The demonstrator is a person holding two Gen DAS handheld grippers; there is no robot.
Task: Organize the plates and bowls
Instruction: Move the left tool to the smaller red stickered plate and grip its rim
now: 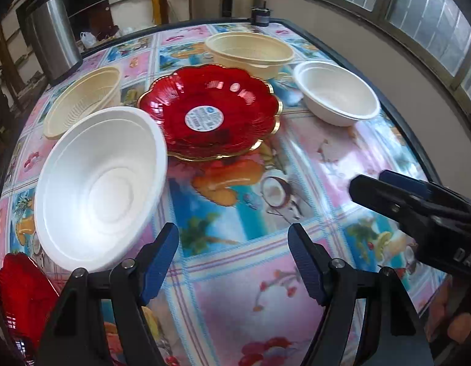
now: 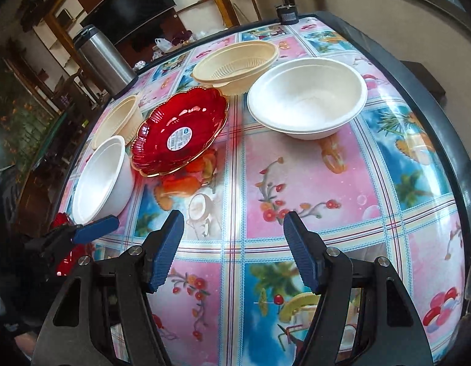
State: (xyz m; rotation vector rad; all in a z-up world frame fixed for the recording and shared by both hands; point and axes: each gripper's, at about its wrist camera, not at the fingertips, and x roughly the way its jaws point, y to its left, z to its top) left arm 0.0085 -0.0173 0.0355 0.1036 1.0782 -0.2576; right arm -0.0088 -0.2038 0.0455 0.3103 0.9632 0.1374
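Observation:
A red scalloped plate with a gold rim [image 1: 211, 113] [image 2: 180, 131] sits mid-table. A white bowl [image 1: 101, 183] [image 2: 101, 177] stands left of it. White bowls stacked together [image 1: 336, 93] [image 2: 308, 100] stand at the right. A cream strainer bowl [image 1: 249, 50] [image 2: 235, 64] is behind the plate, another [image 1: 82, 100] [image 2: 119, 119] at the left. A second red plate [image 1: 24, 292] [image 2: 63, 244] lies at the near left edge. My left gripper [image 1: 233, 259] is open and empty over the tablecloth. My right gripper [image 2: 233, 244] is open and empty; it also shows in the left wrist view [image 1: 388, 189].
A steel bin [image 1: 52, 33] [image 2: 102, 58] stands beyond the table's far left corner. A small dark object [image 1: 259, 15] [image 2: 287, 13] sits at the far edge. The table's dark rim [image 1: 397, 116] runs close to a wall with windows on the right.

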